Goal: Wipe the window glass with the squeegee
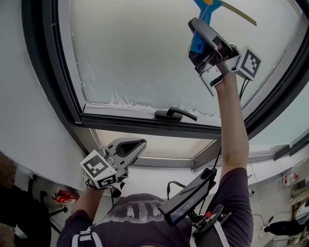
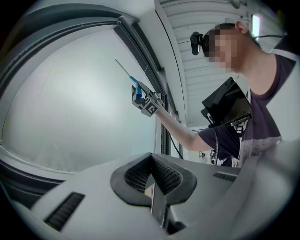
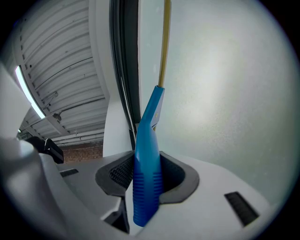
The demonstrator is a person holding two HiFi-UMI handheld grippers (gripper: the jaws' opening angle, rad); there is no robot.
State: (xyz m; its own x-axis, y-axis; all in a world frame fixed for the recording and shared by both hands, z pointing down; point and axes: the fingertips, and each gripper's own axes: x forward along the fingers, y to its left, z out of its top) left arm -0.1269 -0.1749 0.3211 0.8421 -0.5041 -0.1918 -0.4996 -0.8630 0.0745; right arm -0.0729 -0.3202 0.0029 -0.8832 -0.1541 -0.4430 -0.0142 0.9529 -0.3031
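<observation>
The squeegee has a blue handle (image 3: 146, 168) and a yellow blade (image 3: 164, 44). My right gripper (image 3: 147, 176) is shut on the handle and holds it up against the frosted window glass (image 1: 140, 48). In the head view the squeegee (image 1: 207, 14) and right gripper (image 1: 205, 46) are at the upper right of the pane. From the left gripper view they show small, the squeegee (image 2: 133, 84) by the window's right frame. My left gripper (image 1: 129, 147) is shut with nothing in it, low, below the window's bottom frame; its jaws (image 2: 152, 180) meet.
A dark window handle (image 1: 176, 114) sits on the bottom frame (image 1: 145, 123). A line of residue runs along the glass's lower edge (image 1: 130, 102). The person's body and a black device (image 1: 188, 195) are below. The window's right frame (image 3: 124, 70) stands beside the squeegee.
</observation>
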